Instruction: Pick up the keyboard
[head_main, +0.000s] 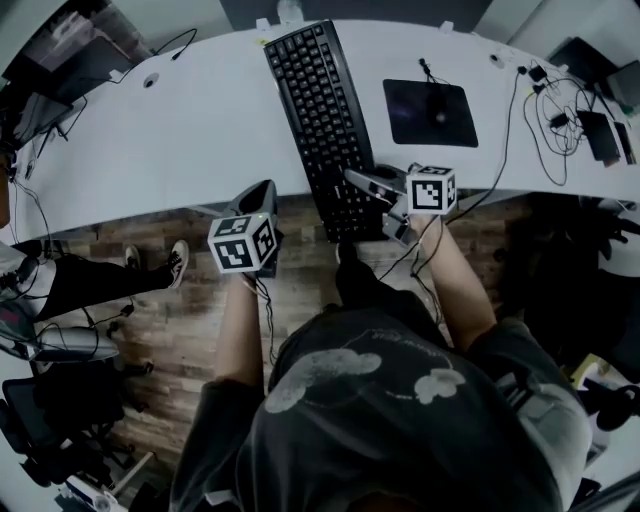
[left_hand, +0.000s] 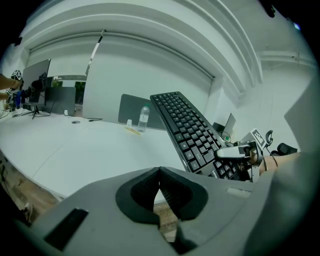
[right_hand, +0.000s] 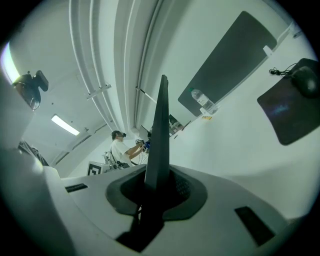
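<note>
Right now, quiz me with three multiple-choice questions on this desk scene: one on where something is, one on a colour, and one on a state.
1. In the head view, where does the mouse pad lie from the keyboard?
A. to its right
B. to its left
C. beneath it

2. What colour is the keyboard?
A. white
B. black
C. red

3. How do the right gripper's jaws stand?
A. wide apart and empty
B. shut on the keyboard's edge
C. fully shut with nothing between

Answers:
1 A, the pad sits right of the keys.
2 B, keys and case are black.
3 B, the right gripper view shows the keyboard edge-on, clamped between the jaws.
</note>
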